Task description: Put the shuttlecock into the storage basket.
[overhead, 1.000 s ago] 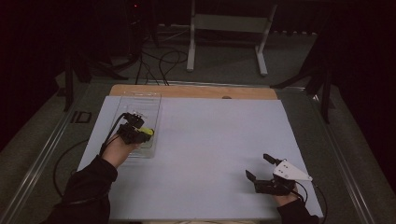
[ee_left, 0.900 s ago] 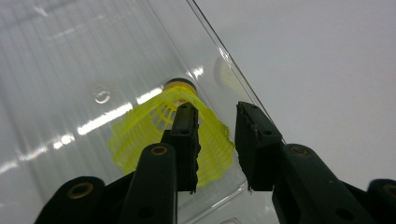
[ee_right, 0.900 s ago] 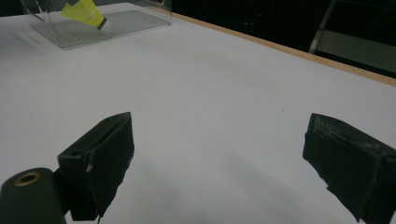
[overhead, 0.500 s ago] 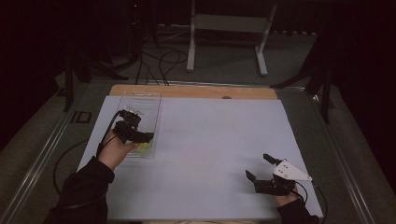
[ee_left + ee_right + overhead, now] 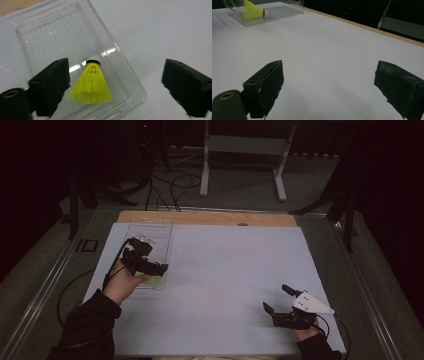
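A yellow shuttlecock [image 5: 91,83] with a white cork tip lies on its side in a clear plastic tray [image 5: 50,32] at the left of the white sheet. My left gripper [image 5: 117,85] hovers just above it. Its jaws have just been opening and now stand wide, and the shuttlecock lies below them, untouched. In the high view the left gripper [image 5: 146,261] is over the tray's [image 5: 155,231] near end. My right gripper [image 5: 276,298] rests open near the front right, with nothing between its jaws. From the right gripper view [image 5: 329,85] the shuttlecock [image 5: 252,11] shows far off in the tray [image 5: 279,11].
A white sheet [image 5: 225,265] covers most of the table, with a wooden strip [image 5: 210,217] along the far edge. A small black object [image 5: 90,245] lies left of the sheet. Beyond the table stand a metal frame [image 5: 245,145] and floor cables [image 5: 175,182].
My left gripper has opened its jaws and lifted a little, letting go of the shuttlecock, which now lies in the tray. The right gripper has not moved.
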The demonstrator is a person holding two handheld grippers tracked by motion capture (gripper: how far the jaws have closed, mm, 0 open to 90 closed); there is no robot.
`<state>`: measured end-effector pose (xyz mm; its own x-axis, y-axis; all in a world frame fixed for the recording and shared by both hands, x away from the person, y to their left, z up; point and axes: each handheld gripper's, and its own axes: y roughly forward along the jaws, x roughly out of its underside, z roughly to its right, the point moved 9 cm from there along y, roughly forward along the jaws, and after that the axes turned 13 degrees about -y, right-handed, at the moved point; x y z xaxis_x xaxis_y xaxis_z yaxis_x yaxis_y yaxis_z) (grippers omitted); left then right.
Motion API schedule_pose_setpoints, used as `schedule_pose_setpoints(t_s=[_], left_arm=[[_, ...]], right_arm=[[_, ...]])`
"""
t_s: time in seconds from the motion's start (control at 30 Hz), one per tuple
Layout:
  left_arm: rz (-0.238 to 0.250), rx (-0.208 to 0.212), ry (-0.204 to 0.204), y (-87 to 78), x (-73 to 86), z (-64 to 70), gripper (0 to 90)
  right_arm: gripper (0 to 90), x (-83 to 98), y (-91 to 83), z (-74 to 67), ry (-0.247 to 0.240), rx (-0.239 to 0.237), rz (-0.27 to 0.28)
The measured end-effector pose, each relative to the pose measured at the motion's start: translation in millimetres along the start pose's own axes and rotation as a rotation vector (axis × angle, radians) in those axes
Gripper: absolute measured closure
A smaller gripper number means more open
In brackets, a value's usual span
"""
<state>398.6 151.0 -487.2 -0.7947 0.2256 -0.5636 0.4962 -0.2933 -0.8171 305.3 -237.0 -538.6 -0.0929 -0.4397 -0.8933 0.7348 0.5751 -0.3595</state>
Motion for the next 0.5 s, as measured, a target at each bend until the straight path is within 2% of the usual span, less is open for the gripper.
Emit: schedule_pose_setpoints(t_s=[0.07, 0.13, 0.17, 0.23, 0.3, 0.5], left_arm=[[0.006, 0.010, 0.010, -3.2, -1.4, 3.8, 4.9], [0.008, 0.050, 0.022, -6.7, -1.8, 9.4, 0.0], [0.017, 0.069, 0.028, -8.9, -2.8, 11.9, 0.0], [0.030, 0.066, 0.035, -12.2, -4.4, 13.9, 0.0], [0.032, 0.094, 0.036, -14.5, -4.8, 17.4, 0.0], [0.059, 0.136, 0.063, -20.3, -5.4, 23.3, 0.0]], right_arm=[[8.8, 0.0, -0.1, 0.1, 0.000, 0.001, 0.001], [8.8, 0.0, -0.1, 0.2, 0.003, 0.001, 0.000], [8.8, 0.0, -0.1, 0.2, 0.002, 0.001, 0.000], [8.8, -0.1, -0.2, 0.3, -0.001, 0.002, 0.000], [8.8, -0.3, -0.2, 0.3, -0.003, 0.003, 0.001], [8.8, -0.2, -0.3, 0.3, -0.001, 0.003, 0.001]])
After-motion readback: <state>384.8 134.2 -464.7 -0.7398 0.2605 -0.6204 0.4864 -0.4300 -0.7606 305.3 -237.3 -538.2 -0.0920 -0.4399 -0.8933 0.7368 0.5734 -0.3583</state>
